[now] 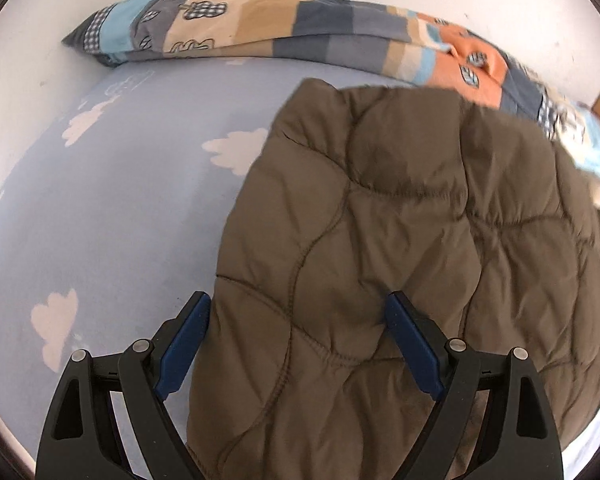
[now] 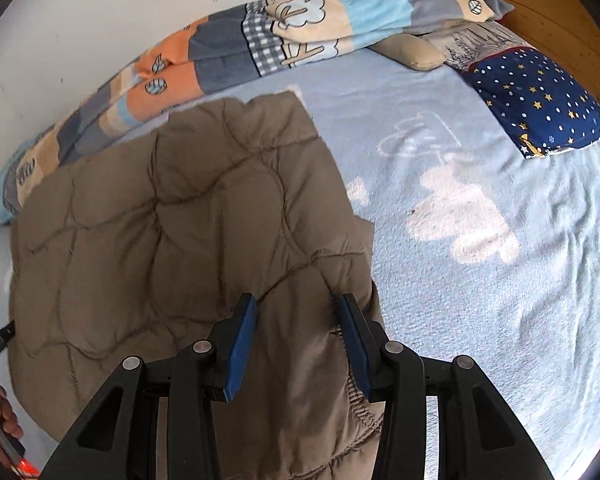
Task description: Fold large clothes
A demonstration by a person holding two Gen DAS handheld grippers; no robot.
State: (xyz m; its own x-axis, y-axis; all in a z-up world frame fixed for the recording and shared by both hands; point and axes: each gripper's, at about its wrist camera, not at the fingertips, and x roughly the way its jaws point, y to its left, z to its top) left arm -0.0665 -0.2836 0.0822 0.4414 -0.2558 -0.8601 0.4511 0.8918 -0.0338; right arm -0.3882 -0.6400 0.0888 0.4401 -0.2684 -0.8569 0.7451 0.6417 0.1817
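A brown quilted puffer jacket lies spread on the light blue cloud-print bed sheet. My left gripper stands wide at the jacket's near left edge. Bulky padding fills the gap, with one pad against the edge and the other dented into the fabric. In the right wrist view the same jacket covers the left half of the sheet. My right gripper is narrower, shut on a bunched part at the near right edge, next to a ribbed cuff.
A patchwork quilt lies rolled along the white wall behind the jacket. A navy star-print pillow and a beige pillow sit by the wooden headboard. A person's hand shows at the lower left.
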